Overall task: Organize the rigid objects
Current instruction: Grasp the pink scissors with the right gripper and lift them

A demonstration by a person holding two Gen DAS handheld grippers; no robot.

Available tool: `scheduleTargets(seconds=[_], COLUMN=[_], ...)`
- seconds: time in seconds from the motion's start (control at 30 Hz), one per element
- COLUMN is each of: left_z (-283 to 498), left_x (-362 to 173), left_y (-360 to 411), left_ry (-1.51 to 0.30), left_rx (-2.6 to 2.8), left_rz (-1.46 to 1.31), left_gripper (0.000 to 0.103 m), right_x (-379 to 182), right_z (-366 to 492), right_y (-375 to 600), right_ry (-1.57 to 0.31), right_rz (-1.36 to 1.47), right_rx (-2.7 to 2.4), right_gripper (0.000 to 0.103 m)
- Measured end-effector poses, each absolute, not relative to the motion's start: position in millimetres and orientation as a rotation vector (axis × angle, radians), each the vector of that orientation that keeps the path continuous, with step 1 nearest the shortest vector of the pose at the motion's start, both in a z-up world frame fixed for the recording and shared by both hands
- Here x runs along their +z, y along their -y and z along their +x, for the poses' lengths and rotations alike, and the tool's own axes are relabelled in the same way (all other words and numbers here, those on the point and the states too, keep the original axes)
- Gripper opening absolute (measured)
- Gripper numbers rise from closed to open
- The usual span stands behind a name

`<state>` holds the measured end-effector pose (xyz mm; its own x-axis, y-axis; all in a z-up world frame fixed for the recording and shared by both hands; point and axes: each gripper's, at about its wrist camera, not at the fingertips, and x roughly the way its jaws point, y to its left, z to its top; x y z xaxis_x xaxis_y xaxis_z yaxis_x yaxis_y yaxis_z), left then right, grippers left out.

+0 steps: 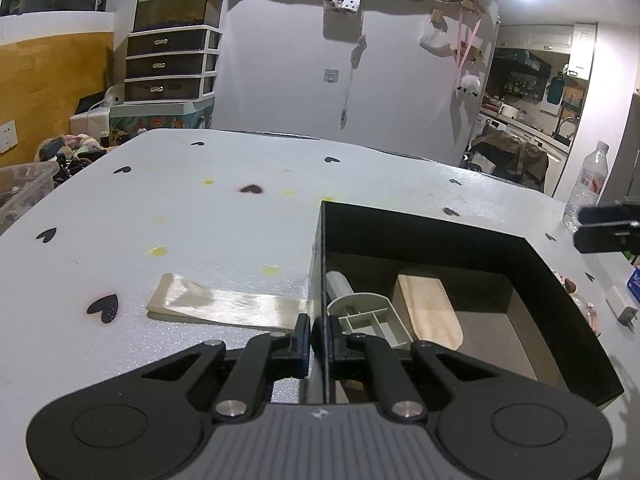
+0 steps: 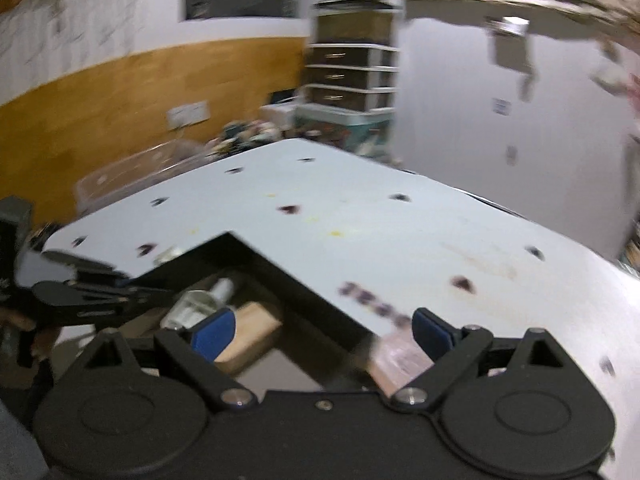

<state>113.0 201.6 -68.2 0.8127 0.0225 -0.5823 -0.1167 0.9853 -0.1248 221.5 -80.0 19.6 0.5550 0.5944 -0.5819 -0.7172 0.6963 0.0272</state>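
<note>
The left hand-held gripper point(image 1: 319, 334) is squeezed tight on the side wall of the black box point(image 1: 460, 236). The right hand-held gripper point(image 2: 322, 330) is wide open, holding nothing. A wooden board point(image 1: 430, 306) and a gray tray point(image 1: 374, 318) lie inside the box on the worktop point(image 1: 180, 208).

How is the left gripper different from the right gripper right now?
The left gripper has its jaws shut on the side wall of the black cardboard box; the right gripper has its jaws wide apart, gripping nothing. The left sits low at the box's rim, while the right hangs above the box's corner. Both are black, two-fingered, with blue pads.
</note>
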Motion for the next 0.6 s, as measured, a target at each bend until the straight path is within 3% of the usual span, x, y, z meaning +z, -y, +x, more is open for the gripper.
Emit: scheduleTargets(seconds=[0.6], left_z=[116], left_x=[-66], left_y=[-201], left_ry=[-0.616], left_rx=[0.082], left_rz=[-0.154], left_gripper=[0.007], right_x=[-62], right_z=[188], right_y=[159], right_ry=[-0.706], right_rz=[0.0], right_rx=[0.494], right_gripper=[0.096])
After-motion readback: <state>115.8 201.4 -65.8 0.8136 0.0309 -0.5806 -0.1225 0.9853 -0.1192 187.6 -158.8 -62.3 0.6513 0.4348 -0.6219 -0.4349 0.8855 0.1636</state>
